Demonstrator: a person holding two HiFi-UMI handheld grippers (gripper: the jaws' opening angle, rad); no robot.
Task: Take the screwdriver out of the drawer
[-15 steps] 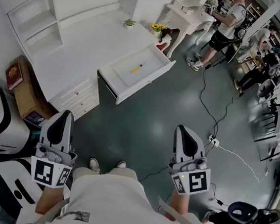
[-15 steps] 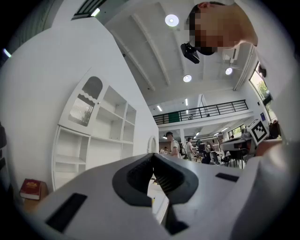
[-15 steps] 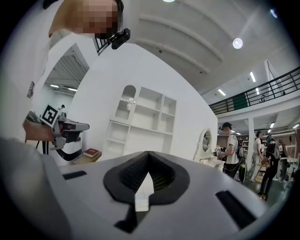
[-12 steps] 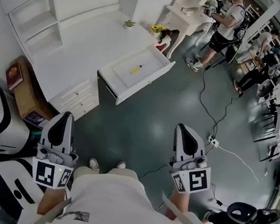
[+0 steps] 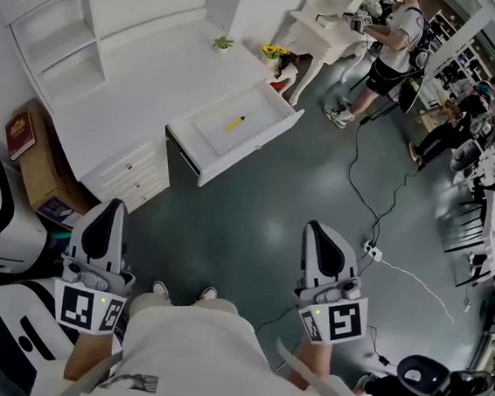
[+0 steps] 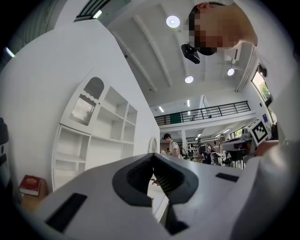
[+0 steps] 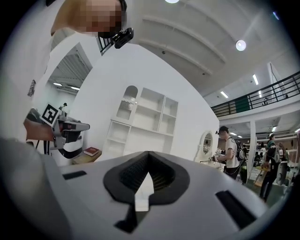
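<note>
The yellow screwdriver [image 5: 233, 124] is lying in the open drawer [image 5: 234, 154] under the white tabletop [image 5: 155, 77]. Well apart from it, the left claw [image 5: 111, 210] and right claw [image 5: 316, 232] are hovering over the floor [image 5: 255, 207], both pressed together and empty.

The screwdriver [image 5: 234, 124], in the middle of the open drawer [image 5: 251, 149], shows only as a small yellow streak, and its tip is too small to tell. The shirt [image 5: 204, 364] hides the person's legs, with only the toes of the shoes [image 5: 161, 291] showing. The picture's top edge cuts off the shelves [image 5: 62, 37].
</note>
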